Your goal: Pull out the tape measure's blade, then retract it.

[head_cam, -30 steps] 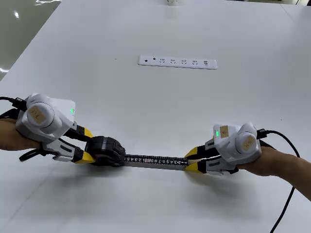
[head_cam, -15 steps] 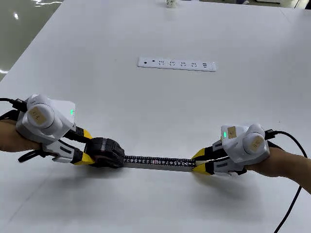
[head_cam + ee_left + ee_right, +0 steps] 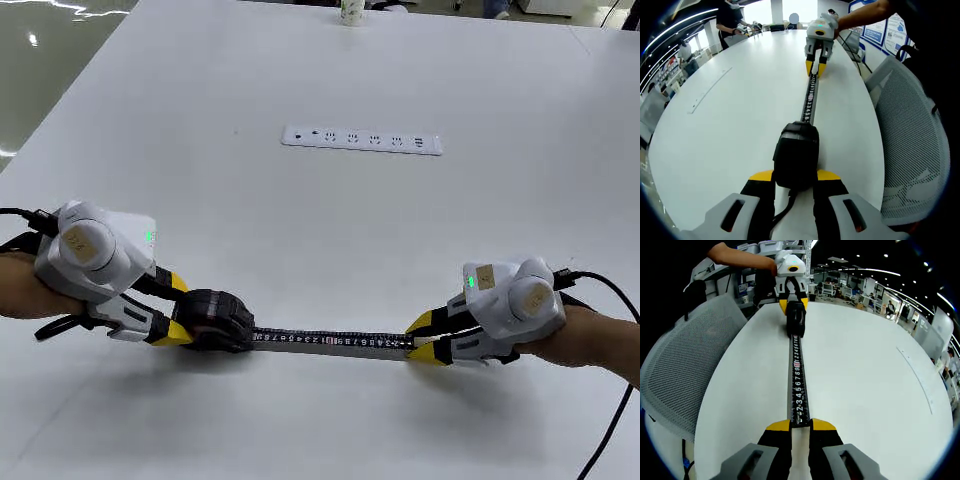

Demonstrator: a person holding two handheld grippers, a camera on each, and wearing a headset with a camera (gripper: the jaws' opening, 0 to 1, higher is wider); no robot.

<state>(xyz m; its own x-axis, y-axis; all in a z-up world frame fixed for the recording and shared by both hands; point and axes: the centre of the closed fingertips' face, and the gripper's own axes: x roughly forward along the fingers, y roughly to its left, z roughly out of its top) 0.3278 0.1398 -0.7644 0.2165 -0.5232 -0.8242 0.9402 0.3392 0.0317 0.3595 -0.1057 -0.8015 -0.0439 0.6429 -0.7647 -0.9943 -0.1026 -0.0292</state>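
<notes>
Tabletop holds one tape measure, one power strip, two grippers.

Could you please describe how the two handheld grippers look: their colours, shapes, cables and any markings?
The left gripper and the right gripper look alike. Each has a rounded white-grey housing, black jaws that end in yellow tips, a small green light and tan square stickers on the round parts. Black cables trail from the back of each.

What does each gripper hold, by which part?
The left gripper holds the tape measure by its case; the right gripper pinches the blade at its tip.
</notes>
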